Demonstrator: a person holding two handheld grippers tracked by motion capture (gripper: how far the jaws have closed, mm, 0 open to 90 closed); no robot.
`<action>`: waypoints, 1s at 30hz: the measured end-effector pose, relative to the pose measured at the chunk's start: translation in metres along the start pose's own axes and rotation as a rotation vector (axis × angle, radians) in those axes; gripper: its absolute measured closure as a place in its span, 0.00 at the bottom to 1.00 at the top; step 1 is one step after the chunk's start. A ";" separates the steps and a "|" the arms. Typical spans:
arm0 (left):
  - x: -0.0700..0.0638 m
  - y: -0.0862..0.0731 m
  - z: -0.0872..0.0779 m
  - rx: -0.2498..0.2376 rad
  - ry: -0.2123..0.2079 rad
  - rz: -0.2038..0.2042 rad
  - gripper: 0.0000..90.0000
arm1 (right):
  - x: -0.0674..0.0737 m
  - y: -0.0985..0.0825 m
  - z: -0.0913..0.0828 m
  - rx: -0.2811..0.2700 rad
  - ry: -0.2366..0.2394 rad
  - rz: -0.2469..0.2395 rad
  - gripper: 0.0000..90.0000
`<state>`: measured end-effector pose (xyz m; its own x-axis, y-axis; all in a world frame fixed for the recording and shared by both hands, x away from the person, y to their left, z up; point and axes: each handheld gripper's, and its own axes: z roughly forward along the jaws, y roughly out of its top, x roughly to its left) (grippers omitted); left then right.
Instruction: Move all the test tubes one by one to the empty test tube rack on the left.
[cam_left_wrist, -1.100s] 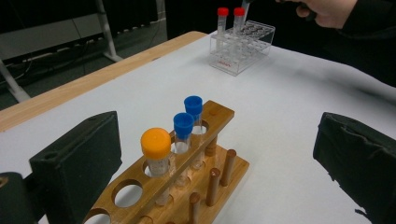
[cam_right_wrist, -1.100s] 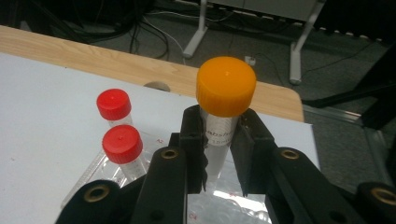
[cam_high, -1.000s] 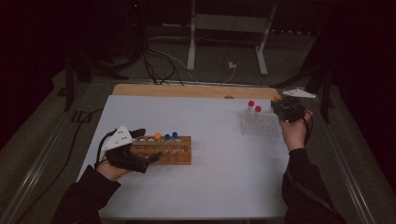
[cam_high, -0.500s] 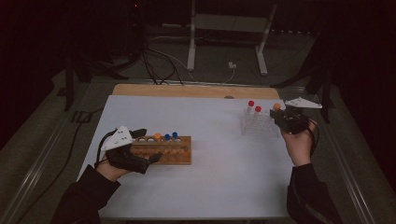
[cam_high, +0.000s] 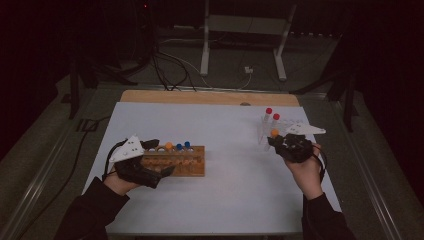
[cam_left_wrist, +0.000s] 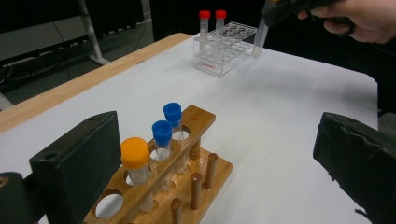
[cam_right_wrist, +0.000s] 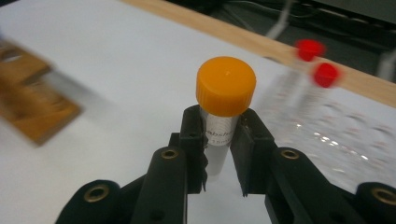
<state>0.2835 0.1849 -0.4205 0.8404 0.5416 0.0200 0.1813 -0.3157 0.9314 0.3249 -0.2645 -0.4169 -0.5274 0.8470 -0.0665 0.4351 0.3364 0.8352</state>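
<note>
My right gripper (cam_right_wrist: 219, 130) is shut on a clear tube with an orange cap (cam_right_wrist: 226, 85), held upright just above the white table. In the high view the right gripper (cam_high: 276, 142) hangs just in front of a clear plastic rack (cam_high: 285, 122) holding two red-capped tubes (cam_high: 269, 111). My left gripper (cam_high: 159, 159) stands open around the left end of a wooden rack (cam_high: 187, 161). In the left gripper view the wooden rack (cam_left_wrist: 187, 186) sits between the wide jaws, carrying an orange-capped tube (cam_left_wrist: 135, 151) and two blue-capped tubes (cam_left_wrist: 162, 131). The far jaw is well clear of it.
The white table top (cam_high: 225, 190) ends at a wooden strip (cam_high: 200, 96) along its far edge. Beyond it stand a metal frame (cam_high: 240, 30) and loose cables (cam_high: 165, 65) on the dark floor.
The right hand has carried the orange-capped tube away from the clear rack, toward the near edge and a little left. The left hand and wooden rack have not moved.
</note>
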 end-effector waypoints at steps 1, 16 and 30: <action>-0.001 0.000 0.000 -0.001 -0.002 -0.001 0.02 | 0.005 0.000 0.000 0.000 0.013 -0.012 0.84; -0.015 0.007 0.006 0.009 -0.077 0.021 0.02 | 0.085 -0.001 0.006 0.024 0.239 -0.175 0.83; -0.038 0.014 0.019 0.015 -0.182 0.036 0.05 | 0.142 0.003 0.011 0.019 0.392 -0.281 0.83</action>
<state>0.2641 0.1449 -0.4154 0.9248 0.3802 -0.0139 0.1557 -0.3450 0.9256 0.2593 -0.1384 -0.4303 -0.8602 0.5045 -0.0745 0.2477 0.5410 0.8037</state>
